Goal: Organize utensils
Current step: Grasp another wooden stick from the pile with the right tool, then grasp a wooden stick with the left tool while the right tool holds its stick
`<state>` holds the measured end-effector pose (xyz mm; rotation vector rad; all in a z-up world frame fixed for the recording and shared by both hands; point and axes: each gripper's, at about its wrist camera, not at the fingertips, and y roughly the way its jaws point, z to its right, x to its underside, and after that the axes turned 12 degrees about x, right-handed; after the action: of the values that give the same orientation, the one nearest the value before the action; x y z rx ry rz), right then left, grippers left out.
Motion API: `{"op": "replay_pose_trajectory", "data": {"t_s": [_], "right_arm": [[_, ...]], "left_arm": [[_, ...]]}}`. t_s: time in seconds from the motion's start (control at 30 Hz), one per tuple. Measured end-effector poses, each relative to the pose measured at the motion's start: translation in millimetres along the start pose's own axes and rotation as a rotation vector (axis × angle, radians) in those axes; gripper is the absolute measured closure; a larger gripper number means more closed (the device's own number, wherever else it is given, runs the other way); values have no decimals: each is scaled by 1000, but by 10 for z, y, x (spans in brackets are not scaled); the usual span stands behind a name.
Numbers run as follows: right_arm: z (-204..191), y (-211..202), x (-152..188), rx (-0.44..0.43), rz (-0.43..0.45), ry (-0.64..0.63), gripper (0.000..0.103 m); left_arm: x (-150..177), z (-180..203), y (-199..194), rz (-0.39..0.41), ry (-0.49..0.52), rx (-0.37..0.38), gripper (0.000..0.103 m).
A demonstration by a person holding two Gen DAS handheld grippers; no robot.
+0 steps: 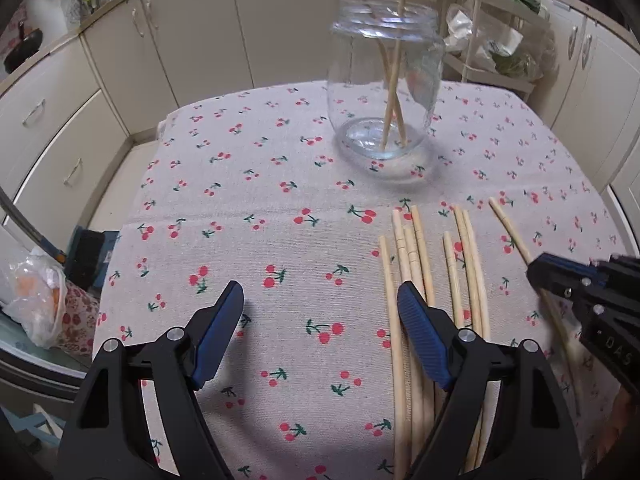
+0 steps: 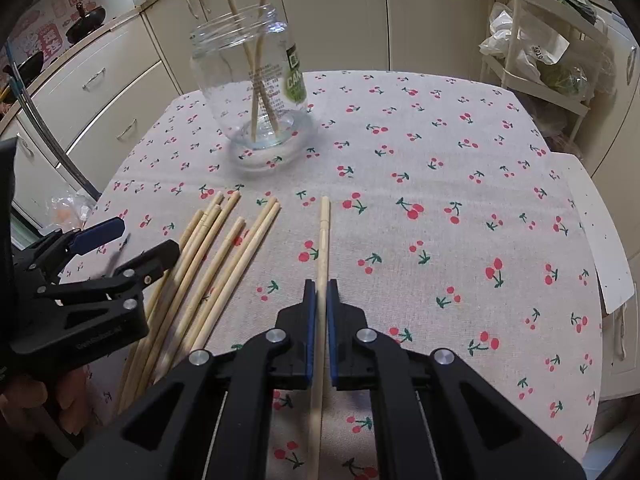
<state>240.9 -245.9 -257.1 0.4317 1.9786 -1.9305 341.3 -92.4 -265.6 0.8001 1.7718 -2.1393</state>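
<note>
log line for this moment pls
right gripper: shut on chopstick | left gripper: open, empty, by loose chopsticks | jar: two chopsticks inside

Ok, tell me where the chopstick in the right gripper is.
In the right wrist view the lone chopstick lies on the cherry tablecloth, clamped by the right gripper, right of the loose chopsticks and nearer than the glass jar.

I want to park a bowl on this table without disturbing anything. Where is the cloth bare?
The tablecloth is bare right of the single chopstick clamped by the right gripper, out to the edge. Also bare left of the glass jar. Crowded: the loose chopsticks beside the left gripper.
</note>
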Motion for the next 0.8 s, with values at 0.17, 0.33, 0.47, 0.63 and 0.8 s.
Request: {"op": "replay_pose_trajectory", "data": {"t_s": [0.17, 0.33, 0.47, 0.63, 0.8], "right_arm": [[-20, 39, -60, 3, 15, -5, 97], [-62, 75, -112, 13, 14, -29, 97], [-24, 81, -102, -9, 7, -12, 97], [-15, 94, -122, -21, -6, -7, 97], [-17, 96, -132, -22, -4, -20, 97]], "left_arm": [[-42, 33, 45, -3, -7, 13, 35], [-104, 125, 52, -23, 14, 63, 68], [-132, 190, 61, -38, 24, 95, 89], [-160, 125, 61, -74, -24, 151, 95], [-217, 147, 99, -108, 7, 141, 97]]}}
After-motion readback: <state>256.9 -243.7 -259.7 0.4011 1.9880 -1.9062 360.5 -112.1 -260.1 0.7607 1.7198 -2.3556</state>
